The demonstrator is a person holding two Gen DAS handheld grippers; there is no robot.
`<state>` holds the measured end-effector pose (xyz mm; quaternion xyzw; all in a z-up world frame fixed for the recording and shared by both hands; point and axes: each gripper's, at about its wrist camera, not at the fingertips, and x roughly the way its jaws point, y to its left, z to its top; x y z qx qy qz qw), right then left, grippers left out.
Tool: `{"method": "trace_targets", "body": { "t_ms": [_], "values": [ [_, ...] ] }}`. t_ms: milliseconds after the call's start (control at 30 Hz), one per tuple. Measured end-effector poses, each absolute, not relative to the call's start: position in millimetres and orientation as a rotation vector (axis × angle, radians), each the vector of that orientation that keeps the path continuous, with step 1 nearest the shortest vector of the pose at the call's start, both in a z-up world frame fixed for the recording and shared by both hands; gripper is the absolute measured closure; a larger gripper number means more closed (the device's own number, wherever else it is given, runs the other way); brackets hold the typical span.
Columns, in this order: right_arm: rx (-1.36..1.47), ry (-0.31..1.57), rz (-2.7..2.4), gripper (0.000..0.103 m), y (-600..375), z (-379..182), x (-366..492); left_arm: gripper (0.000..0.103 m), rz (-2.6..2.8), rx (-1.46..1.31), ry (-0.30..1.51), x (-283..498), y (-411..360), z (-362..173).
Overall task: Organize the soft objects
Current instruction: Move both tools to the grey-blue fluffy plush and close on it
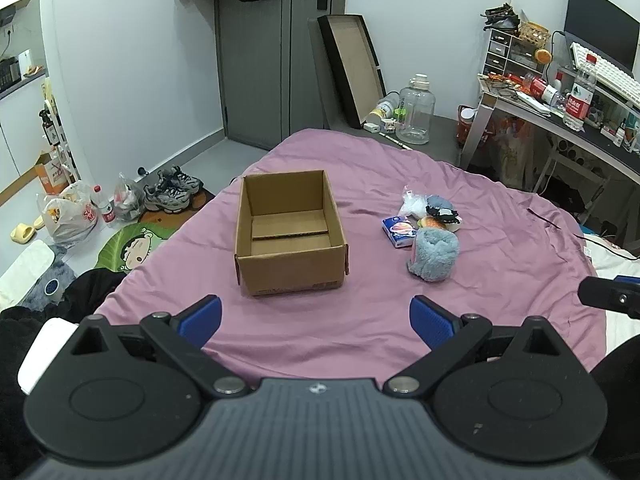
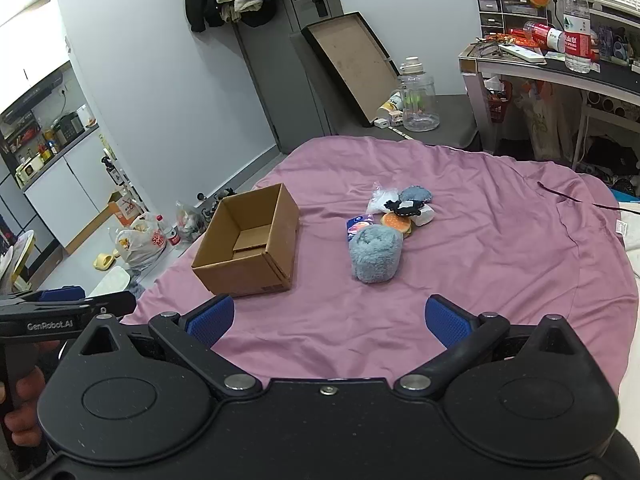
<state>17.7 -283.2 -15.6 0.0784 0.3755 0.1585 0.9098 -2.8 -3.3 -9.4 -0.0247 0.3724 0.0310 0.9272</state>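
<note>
An empty open cardboard box (image 1: pixel 290 236) (image 2: pixel 250 246) stands on the purple bedspread (image 1: pixel 360 320) (image 2: pixel 480 248). To its right lies a small heap of soft things: a fluffy blue-grey plush roll (image 1: pixel 434 254) (image 2: pixel 376 254), a blue tissue pack (image 1: pixel 398 232) (image 2: pixel 358 225), a burger-shaped toy (image 2: pixel 396 222), a white plastic bag (image 1: pixel 412 202) (image 2: pixel 382 196) and a black hair clip (image 2: pixel 404 208). My left gripper (image 1: pixel 316 320) is open, nothing between its blue pads, short of the box. My right gripper (image 2: pixel 330 320) is open too, short of the plush roll.
Shoes (image 1: pixel 172 190), plastic bags (image 1: pixel 70 216) and bottles crowd the floor left of the bed. A large clear jar (image 1: pixel 416 110) and a leaning board stand beyond the bed's far end. A cluttered desk (image 1: pixel 560 108) sits at the right.
</note>
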Motion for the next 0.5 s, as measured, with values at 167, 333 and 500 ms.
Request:
{"method": "trace_targets", "body": {
  "t_ms": [167,333,500],
  "values": [
    [0.166,0.779,0.330,0.000,-284,-18,20,0.003,0.062,-0.049,0.774,6,-4,-16],
    [0.176,0.782,0.329,0.000,-288,-22,25,0.003,0.066,-0.048,0.795,20,-5,-26],
    [0.201,0.793,0.317,0.000,-294,-29,35,0.003,0.064,-0.063,0.822,38,-9,-38]
  ]
}}
